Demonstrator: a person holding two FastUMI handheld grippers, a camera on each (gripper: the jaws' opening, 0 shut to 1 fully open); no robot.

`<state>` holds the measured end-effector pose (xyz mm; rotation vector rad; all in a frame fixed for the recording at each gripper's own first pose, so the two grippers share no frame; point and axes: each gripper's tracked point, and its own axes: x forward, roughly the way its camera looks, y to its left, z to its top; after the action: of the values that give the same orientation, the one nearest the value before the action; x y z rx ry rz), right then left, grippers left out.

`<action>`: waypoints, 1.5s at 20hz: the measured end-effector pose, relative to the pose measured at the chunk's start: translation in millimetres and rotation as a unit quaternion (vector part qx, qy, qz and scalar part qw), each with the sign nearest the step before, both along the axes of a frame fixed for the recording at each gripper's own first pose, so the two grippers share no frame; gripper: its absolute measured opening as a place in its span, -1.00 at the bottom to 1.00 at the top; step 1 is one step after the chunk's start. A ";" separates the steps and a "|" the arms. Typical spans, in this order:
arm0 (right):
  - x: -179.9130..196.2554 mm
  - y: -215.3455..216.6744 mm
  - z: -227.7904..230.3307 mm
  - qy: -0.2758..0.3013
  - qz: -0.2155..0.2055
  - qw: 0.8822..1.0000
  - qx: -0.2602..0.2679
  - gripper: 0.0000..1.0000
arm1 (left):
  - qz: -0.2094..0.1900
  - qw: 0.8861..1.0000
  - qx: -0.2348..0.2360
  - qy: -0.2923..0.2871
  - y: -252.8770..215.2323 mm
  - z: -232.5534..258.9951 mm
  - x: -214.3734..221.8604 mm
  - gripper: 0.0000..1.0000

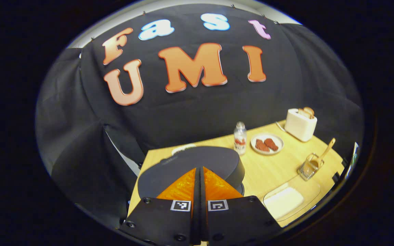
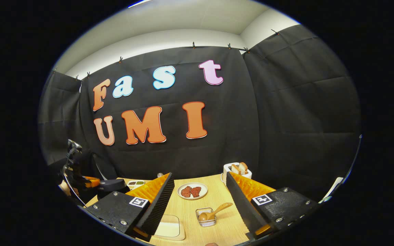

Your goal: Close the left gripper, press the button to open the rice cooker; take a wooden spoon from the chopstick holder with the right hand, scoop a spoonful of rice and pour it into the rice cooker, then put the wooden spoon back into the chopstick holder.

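Wooden spoon [image 2: 214, 210] in chopstick holder [image 2: 206, 219]

Dark rice cooker [image 1: 197, 163] lid shut; wooden spoon [image 2: 215, 210] leaning in chopstick holder [image 2: 206, 218].

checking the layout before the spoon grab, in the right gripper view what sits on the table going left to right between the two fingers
clear tray of rice → plate of red meat pieces → chopstick holder with the wooden spoon → white toaster

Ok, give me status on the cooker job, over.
Left gripper shut, over the closed cooker. Right gripper open, empty, short of the spoon in its holder. Nothing in the way.
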<state>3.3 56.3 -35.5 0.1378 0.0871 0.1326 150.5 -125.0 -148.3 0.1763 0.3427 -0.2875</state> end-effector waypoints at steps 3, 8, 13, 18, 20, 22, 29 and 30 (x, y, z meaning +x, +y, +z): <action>0.6 1.8 5.9 -0.014 0.000 1.000 -0.007 0.89 | 0.010 0.998 -0.046 -0.044 9.8 53.5 -12.6 -1.00; 4.2 7.1 9.2 -0.028 0.003 1.000 -0.010 0.89 | 0.015 0.992 -0.083 -0.092 20.8 103.9 -36.0 -0.92; 12.4 4.7 5.1 -0.036 -0.002 0.999 -0.010 0.90 | 0.034 0.988 -0.101 -0.115 39.7 129.3 -50.4 -0.92; 24.5 0.6 -11.4 -0.032 -0.008 0.999 0.009 0.89 | 0.062 0.982 -0.104 -0.143 56.2 148.2 -62.3 -0.96; 31.5 -1.3 -20.5 -0.031 -0.010 0.999 0.016 0.89 | 0.070 0.979 -0.117 -0.152 61.1 155.2 -66.0 -0.74; 38.9 -1.5 -34.1 -0.026 -0.010 0.999 0.023 0.89 | 0.069 0.977 -0.127 -0.155 63.9 160.7 -72.7 -0.29; 72.4 -18.6 -99.8 -0.009 -0.036 0.997 0.068 0.89 | 0.089 0.969 -0.115 -0.201 84.6 186.3 -90.1 1.00; 77.6 -22.3 -113.4 0.000 -0.041 0.997 0.069 0.90 | 0.101 0.966 -0.111 -0.212 90.2 190.5 -92.4 1.00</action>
<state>81.0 34.0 -148.9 0.2789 0.0716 0.0570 58.1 -34.8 42.1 -0.0203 -0.0971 -0.0802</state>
